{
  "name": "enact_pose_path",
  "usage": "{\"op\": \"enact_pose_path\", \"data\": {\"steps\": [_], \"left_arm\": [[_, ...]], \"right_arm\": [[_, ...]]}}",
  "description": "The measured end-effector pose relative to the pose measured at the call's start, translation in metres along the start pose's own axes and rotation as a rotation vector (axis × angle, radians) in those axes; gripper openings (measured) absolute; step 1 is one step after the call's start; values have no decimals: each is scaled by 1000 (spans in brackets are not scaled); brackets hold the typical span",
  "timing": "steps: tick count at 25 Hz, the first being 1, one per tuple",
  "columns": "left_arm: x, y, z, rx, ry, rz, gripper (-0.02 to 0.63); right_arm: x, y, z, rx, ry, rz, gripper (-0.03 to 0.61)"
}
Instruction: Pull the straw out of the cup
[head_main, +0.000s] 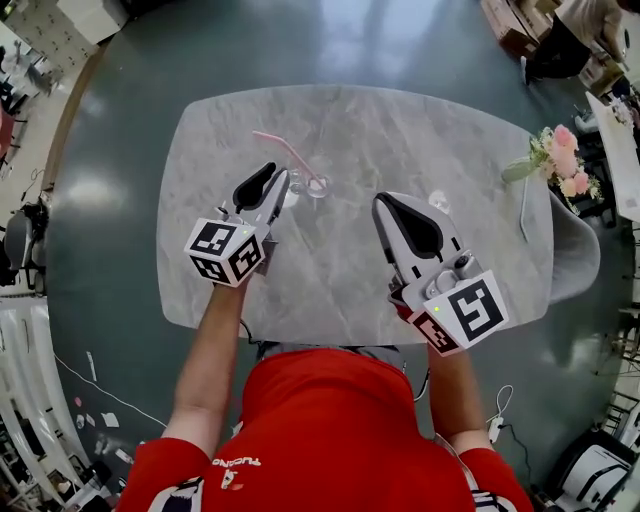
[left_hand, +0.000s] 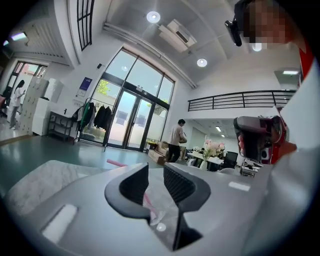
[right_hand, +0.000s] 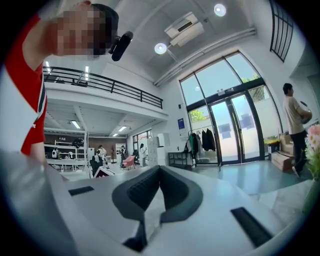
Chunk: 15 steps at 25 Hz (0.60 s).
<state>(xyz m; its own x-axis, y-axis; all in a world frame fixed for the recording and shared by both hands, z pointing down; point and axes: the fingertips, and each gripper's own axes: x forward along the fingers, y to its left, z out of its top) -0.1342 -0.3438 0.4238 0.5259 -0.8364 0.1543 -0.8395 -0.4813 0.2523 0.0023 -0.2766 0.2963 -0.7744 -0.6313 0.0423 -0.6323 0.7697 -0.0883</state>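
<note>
Left claw (head_main: 279, 173) near cup (head_main: 317, 187), flowers (head_main: 562, 160) well apart

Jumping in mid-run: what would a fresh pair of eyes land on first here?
The pink straw leaning out of the clear cup near the middle of the marble table catches the eye first. The left gripper sits just left of the cup, jaws apart with cup and straw seen through the gap; the right gripper, jaws together, is off to the cup's right. Pink flowers stand at the table's right edge.
</note>
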Motion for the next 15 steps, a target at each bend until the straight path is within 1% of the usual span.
{"op": "enact_pose_path", "data": {"steps": [7, 11, 15], "left_arm": [[26, 21, -22, -61, 52, -9, 112], [40, 31, -36, -132, 78, -19, 143], [53, 40, -46, -198, 80, -15, 150]], "right_arm": [[1, -4, -2, -11, 19, -30, 2], [0, -7, -7, -13, 36, -47, 2], [-4, -13, -11, -12, 53, -67, 2]]}}
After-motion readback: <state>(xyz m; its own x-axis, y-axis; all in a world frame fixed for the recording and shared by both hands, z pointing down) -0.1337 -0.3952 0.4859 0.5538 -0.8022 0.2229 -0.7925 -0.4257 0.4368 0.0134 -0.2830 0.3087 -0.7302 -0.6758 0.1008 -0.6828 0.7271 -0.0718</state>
